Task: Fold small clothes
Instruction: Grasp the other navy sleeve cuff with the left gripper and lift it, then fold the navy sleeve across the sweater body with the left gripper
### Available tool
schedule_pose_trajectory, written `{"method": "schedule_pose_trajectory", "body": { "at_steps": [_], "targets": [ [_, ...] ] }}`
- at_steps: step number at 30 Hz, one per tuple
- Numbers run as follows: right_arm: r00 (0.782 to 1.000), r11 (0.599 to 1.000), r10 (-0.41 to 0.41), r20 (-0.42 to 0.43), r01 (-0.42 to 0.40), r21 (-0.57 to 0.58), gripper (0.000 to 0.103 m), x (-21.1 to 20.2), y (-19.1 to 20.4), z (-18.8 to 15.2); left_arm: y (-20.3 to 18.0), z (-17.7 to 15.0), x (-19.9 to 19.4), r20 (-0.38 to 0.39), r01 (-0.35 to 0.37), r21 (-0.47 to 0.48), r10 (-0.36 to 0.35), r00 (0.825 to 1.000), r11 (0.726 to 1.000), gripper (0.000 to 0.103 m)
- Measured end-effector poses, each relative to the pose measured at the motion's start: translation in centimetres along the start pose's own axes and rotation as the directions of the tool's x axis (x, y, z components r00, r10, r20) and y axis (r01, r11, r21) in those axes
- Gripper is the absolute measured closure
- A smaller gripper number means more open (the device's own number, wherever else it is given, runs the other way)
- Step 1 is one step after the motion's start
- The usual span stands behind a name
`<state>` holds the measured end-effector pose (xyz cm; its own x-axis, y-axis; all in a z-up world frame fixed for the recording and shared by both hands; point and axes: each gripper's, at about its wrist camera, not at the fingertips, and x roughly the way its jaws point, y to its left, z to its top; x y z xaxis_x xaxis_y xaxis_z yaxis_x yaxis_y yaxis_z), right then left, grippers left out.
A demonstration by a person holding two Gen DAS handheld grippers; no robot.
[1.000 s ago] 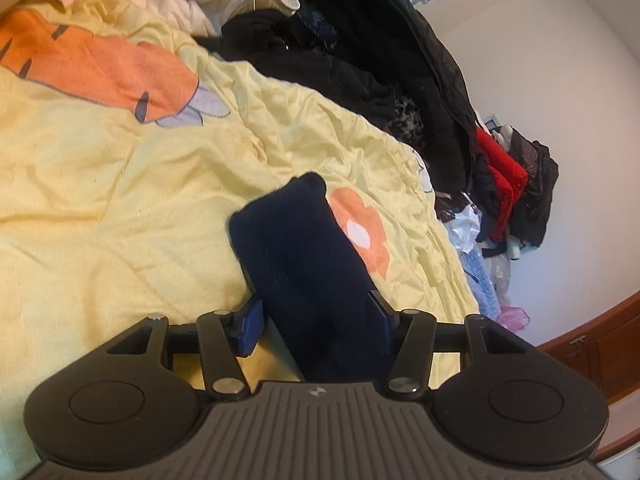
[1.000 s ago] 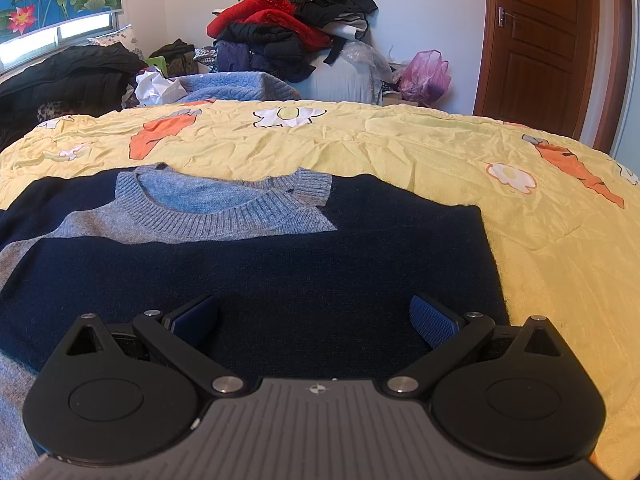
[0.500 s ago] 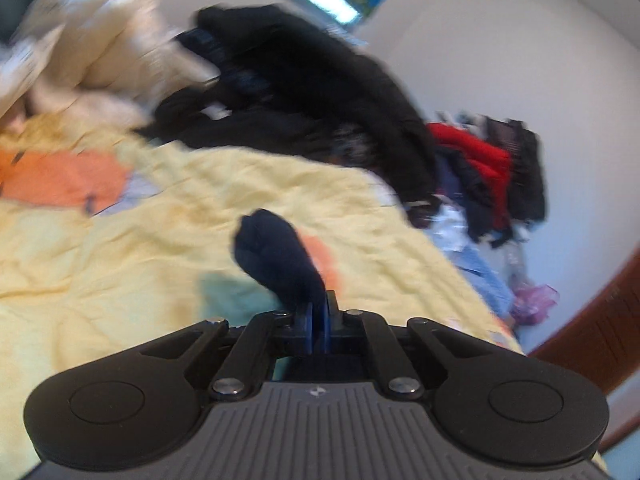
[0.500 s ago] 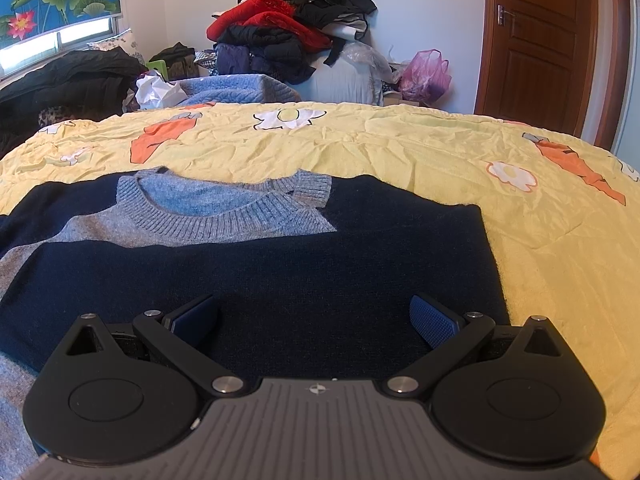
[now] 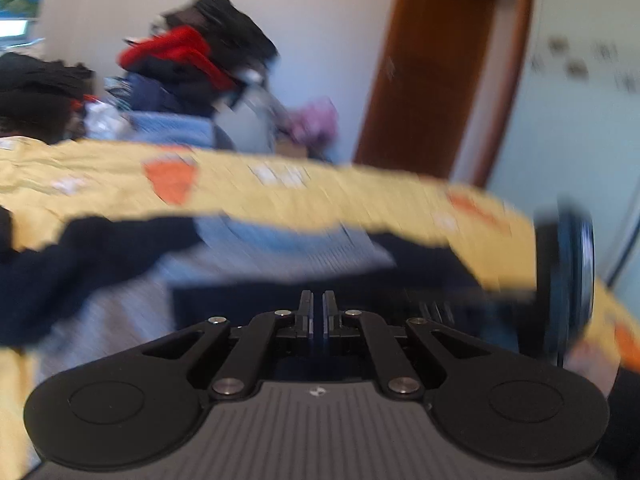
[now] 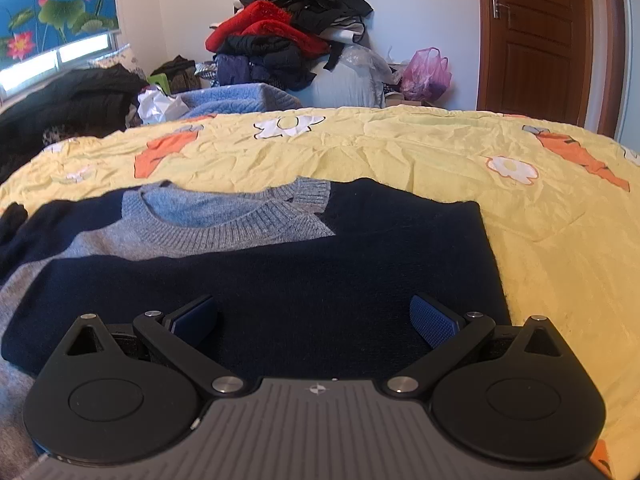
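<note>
Just beyond the spread-apart right tool [image 6: 314, 320]: navy-grey sweater [image 6: 280, 272], flat on the yellow bed [image 6: 400, 148]. Left tool [image 5: 317, 314] nearly together, grip unclear.

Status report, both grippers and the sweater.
Left gripper shut, grip unclear in blur. Right gripper open over sweater. Sweater flat on bedspread. Nothing in the way.

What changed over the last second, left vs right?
The left tongs closed on the navy sleeve and swung right, across toward the sweater body; whether the sleeve remains pinched is unclear in the blur. The right tongs stayed open and unmoved over the sweater.
</note>
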<state>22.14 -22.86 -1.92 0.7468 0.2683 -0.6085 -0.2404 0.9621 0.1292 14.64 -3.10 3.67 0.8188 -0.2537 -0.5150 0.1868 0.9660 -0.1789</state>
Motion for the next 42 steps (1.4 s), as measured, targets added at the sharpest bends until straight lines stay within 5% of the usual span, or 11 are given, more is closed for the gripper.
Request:
{"method": "schedule_pose_trajectory", "body": {
  "at_steps": [5,9,13,15,19,21,28,31,35,39,42],
  "targets": [
    [0.999,0.999,0.032,0.015,-0.032,0.039,0.0,-0.2,-0.7,0.0,-0.4,-1.6,-1.0,-0.012,0.023,0.039,-0.023,1.0,0.999,0.098],
    [0.999,0.998,0.039,0.018,-0.04,0.046,0.0,-0.3,-0.8,0.0,4.9,-0.7,-4.3,0.112,-0.103,-0.07,0.111,0.988,0.992,0.084],
    [0.999,0.998,0.043,0.02,-0.044,0.051,0.0,-0.3,-0.9,0.0,14.0,0.2,-7.2,0.174,-0.228,-0.305,0.289,0.941,0.925,0.025],
    [0.999,0.998,0.041,0.019,-0.041,0.047,0.0,-0.3,-0.9,0.0,19.8,0.2,-8.7,0.17,-0.165,-0.548,0.303,0.938,0.82,0.022],
    [0.999,0.999,0.03,0.014,-0.03,0.035,0.0,-0.3,-0.6,0.0,29.3,-2.9,-9.6,0.17,0.029,-0.911,0.309,0.936,0.411,0.022],
    [1.0,0.999,0.023,0.01,-0.023,0.025,0.0,-0.2,-0.5,0.0,31.1,-3.7,-8.6,0.157,0.054,-0.943,0.295,0.943,0.329,0.023],
    [1.0,1.0,0.013,0.006,-0.013,0.014,0.0,-0.1,-0.3,0.0,33.2,-3.5,-4.8,0.149,0.071,-0.958,0.274,0.95,0.278,0.023],
    [1.0,1.0,0.01,0.005,-0.01,0.009,0.0,-0.1,-0.2,0.0,32.8,-2.8,-4.5,0.135,0.048,-0.953,0.279,0.951,0.298,0.025],
    [1.0,1.0,0.013,0.006,-0.013,0.014,0.0,0.0,-0.2,0.0,32.8,-1.5,-3.2,0.075,-0.016,-0.934,0.241,0.968,0.356,0.068],
    [1.0,1.0,0.014,0.007,-0.014,0.015,0.0,-0.1,-0.2,0.0,33.2,-1.4,-2.0,0.005,-0.083,-0.943,0.265,0.964,0.321,0.086],
    [1.0,1.0,0.017,0.008,-0.017,0.019,0.0,0.0,-0.3,0.1,32.8,-1.1,-2.1,-0.004,-0.106,-0.934,0.287,0.958,0.341,0.094]
  ]
}}
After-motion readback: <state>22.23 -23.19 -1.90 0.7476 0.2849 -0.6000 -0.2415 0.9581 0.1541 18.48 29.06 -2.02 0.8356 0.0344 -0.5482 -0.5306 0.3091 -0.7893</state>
